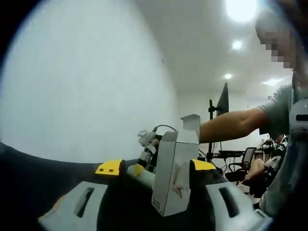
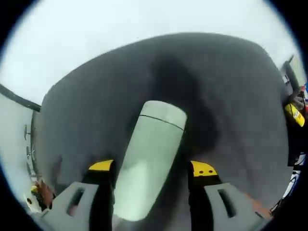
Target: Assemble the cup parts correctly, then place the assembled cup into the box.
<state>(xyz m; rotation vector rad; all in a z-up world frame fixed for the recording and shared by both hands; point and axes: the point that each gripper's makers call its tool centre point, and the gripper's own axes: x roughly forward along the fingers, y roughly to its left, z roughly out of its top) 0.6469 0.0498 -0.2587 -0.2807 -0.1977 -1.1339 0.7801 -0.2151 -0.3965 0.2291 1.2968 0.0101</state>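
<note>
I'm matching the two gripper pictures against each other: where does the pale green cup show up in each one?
Left gripper view: the cup lies low, just left of centre, its end poking out beside the white box.
Right gripper view: the cup fills the centre, upright in the picture, between the right gripper jaws.
Shared landmark: the dark tabletop behind the cup in both.

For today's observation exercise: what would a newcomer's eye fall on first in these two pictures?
In the right gripper view, a pale green cup lies between the right gripper's yellow-tipped jaws, above a dark table. In the left gripper view, the left gripper holds a white box, flaps open, upright, with a person's arm reaching behind it.
</note>
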